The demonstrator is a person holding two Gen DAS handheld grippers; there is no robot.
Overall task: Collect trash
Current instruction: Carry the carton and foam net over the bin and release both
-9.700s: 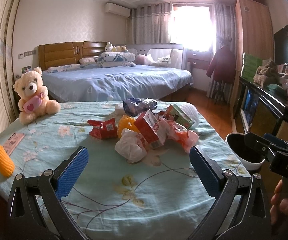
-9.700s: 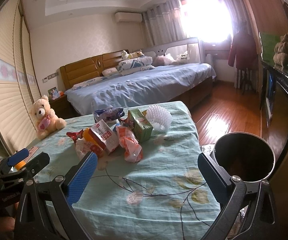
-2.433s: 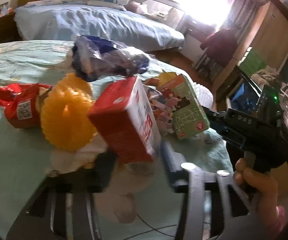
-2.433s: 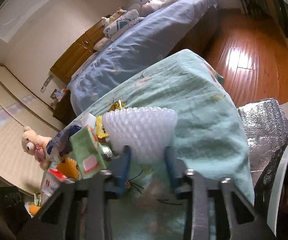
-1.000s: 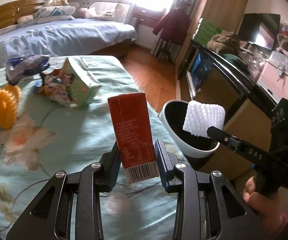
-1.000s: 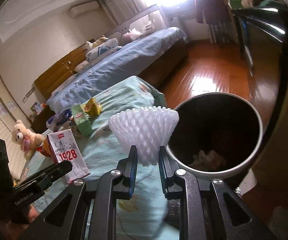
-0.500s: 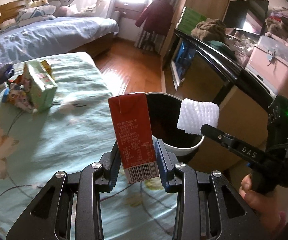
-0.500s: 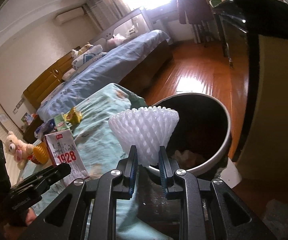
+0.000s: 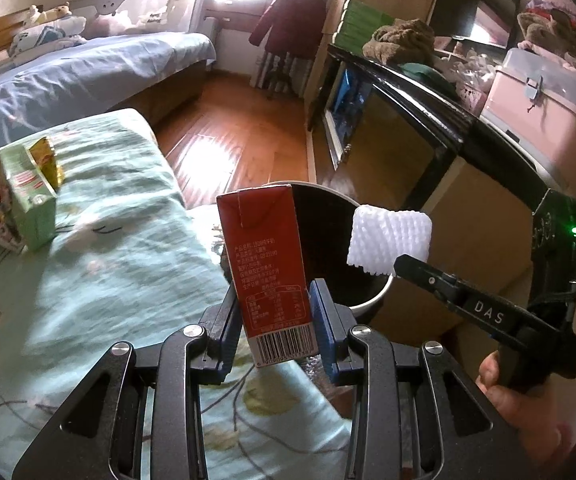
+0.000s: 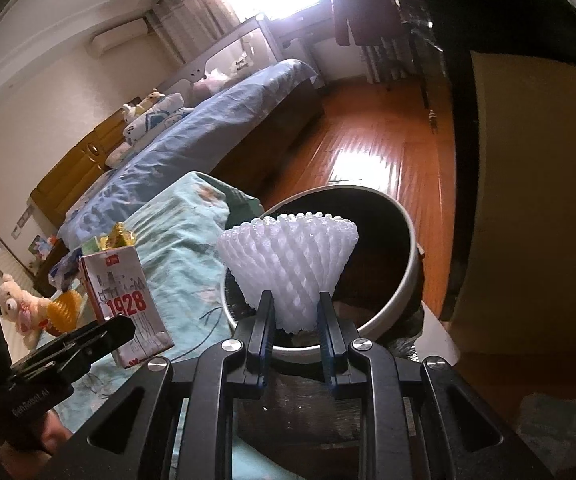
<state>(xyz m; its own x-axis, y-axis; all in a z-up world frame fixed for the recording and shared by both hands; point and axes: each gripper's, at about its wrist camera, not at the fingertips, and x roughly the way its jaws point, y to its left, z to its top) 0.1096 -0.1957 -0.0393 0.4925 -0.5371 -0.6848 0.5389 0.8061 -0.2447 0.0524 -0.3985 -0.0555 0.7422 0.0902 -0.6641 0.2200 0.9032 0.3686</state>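
Left gripper (image 9: 275,330) clamped on upright red carton (image 9: 265,256), held at 9 o'clock of the bin (image 9: 372,300), over the tablecloth (image 9: 99,280) edge. Right gripper (image 10: 296,332) pinched on white foam net (image 10: 290,264), above the bin's near rim.

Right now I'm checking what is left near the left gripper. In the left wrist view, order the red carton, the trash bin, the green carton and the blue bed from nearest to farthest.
1. Red carton: clamped in the left gripper.
2. Trash bin: just beyond, slightly right, off the table edge.
3. Green carton: far left on the tablecloth.
4. Blue bed: upper left, across the room.
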